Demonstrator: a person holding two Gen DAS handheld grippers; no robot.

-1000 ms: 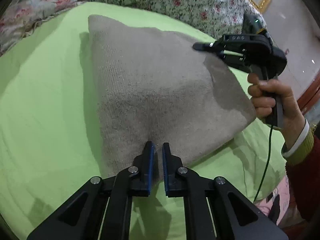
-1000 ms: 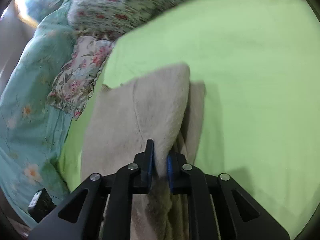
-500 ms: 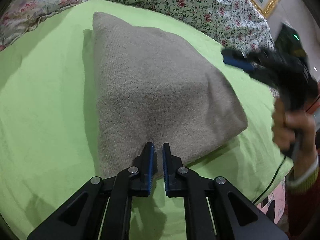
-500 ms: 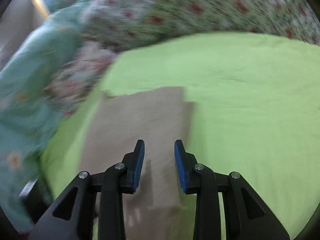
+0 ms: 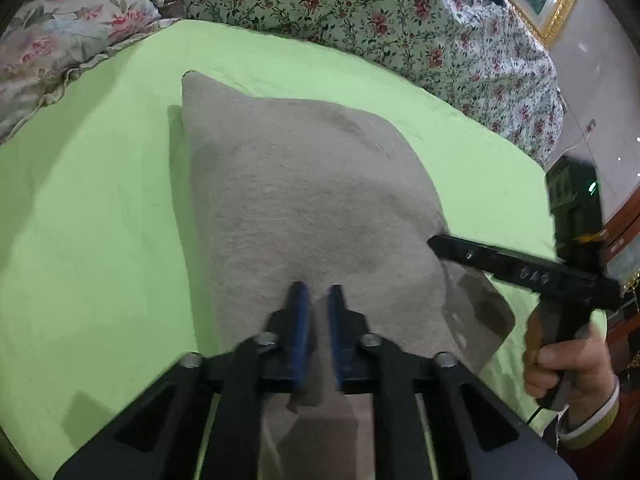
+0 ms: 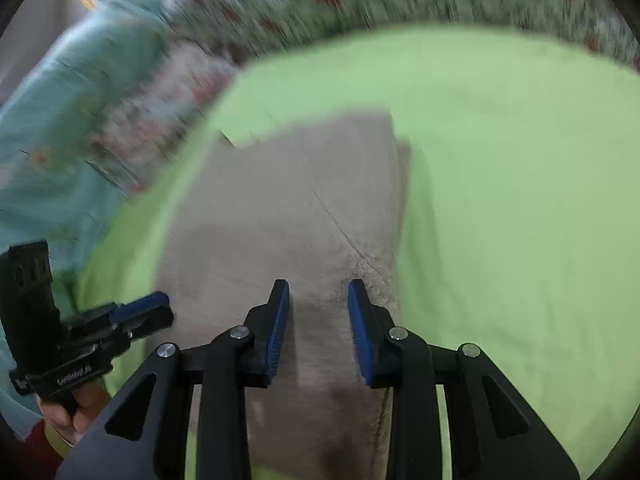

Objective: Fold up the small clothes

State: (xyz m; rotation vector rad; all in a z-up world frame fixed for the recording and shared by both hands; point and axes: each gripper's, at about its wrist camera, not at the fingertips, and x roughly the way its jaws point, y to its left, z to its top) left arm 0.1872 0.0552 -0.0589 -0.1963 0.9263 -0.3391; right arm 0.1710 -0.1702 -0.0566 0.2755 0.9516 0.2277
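Grey knit garment (image 5: 304,208) part-folded on the green sheet (image 5: 100,200), both tools at its near end

Left gripper (image 5: 316,300) narrowed almost shut on the garment's near edge, cloth apparently bunched between the pads though the contact is blurred; right gripper (image 6: 318,304) parted wide and empty, poised just over the cloth near its right border. Long axis running away from both sets of jaws toward the floral bedding (image 5: 360,12), far corner pointing to the back left in the left wrist view. Left tool nearer the middle of the near edge, right tool reaching in from the side where a flap lies lower against the sheet. Layer count under the top fold hidden; near hem cut off behind the fingers; right wrist view smeared by motion, seam line barely legible, background unreadable
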